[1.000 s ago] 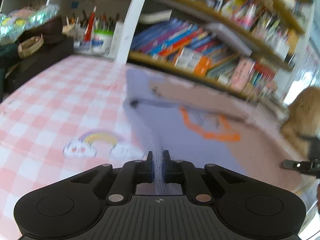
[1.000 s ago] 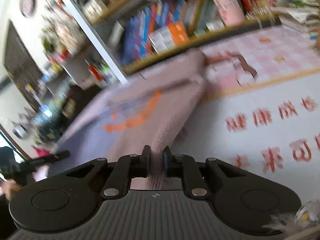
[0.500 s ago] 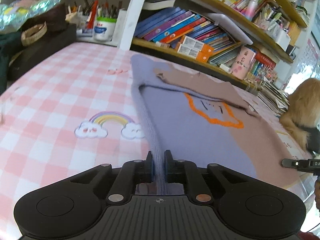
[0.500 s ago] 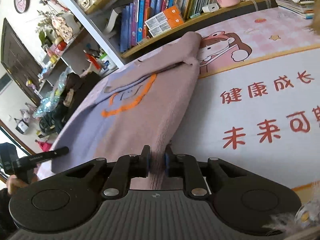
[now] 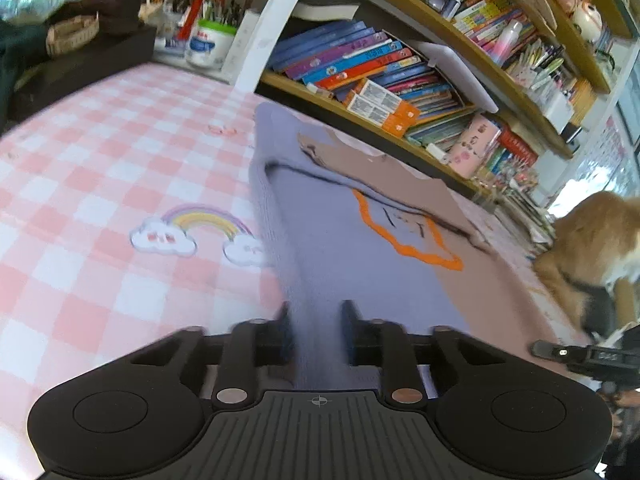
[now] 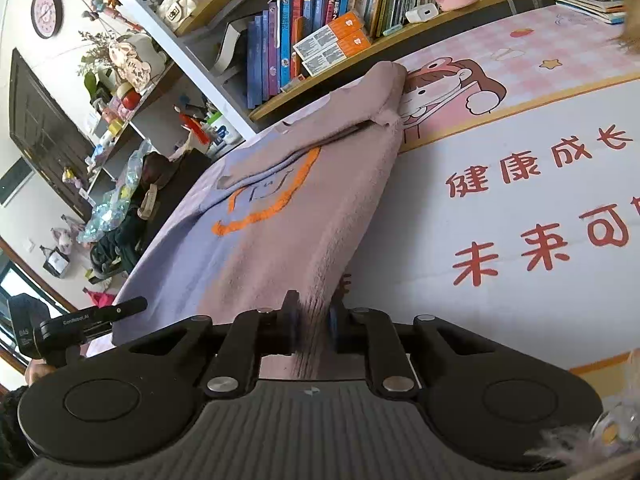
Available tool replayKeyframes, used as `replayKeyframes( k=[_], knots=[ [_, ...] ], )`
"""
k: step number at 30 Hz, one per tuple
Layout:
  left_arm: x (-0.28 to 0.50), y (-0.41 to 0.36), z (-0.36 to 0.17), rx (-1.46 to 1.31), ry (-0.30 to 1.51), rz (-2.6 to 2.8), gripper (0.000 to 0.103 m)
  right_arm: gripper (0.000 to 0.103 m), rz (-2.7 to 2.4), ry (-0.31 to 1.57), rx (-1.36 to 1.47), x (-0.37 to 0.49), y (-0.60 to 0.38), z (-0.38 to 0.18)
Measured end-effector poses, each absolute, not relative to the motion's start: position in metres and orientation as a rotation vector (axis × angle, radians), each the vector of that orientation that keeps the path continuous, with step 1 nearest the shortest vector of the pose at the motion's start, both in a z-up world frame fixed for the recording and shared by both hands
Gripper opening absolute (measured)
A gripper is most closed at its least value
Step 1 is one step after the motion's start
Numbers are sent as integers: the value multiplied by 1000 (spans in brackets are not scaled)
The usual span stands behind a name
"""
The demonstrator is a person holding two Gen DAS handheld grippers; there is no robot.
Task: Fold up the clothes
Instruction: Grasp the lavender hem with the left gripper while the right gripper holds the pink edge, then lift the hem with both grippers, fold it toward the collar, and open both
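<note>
Left wrist view: my left claw is closing, its jaws narrow around the sweater's lilac near hem. The sweater lies spread on the checked cloth, running far toward the bookshelf.

Right wrist view: my right claw is closing too, jaws narrow on the mauve hem. The sweater stretches far-left; the printed mat lies to its right.

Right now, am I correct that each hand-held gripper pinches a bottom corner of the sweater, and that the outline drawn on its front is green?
Not quite: the outline on the sweater is orange, not green, as both wrist views show. The rest holds: the left hand-held gripper and the right hand-held gripper each have a bottom corner of the sweater between their fingers.
</note>
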State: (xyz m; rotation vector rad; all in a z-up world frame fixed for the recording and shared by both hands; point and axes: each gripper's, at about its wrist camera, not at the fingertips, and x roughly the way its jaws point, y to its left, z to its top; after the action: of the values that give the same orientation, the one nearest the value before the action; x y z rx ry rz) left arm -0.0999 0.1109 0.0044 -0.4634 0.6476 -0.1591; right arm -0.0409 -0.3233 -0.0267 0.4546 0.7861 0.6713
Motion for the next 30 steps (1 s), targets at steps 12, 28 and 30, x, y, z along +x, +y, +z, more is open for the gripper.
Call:
replayKeyframes(
  k=[12, 28, 30],
  knots=[
    [-136, 128, -6, -674, 643, -248, 5, 6, 804, 822, 579, -77, -337, -17],
    [-37, 153, 46, -954, 330, -315, 6, 6, 812, 475, 901, 29, -346, 49],
    [-16, 152, 49, -956, 322, -311, 6, 6, 795, 469, 884, 49, -343, 54]
  ],
)
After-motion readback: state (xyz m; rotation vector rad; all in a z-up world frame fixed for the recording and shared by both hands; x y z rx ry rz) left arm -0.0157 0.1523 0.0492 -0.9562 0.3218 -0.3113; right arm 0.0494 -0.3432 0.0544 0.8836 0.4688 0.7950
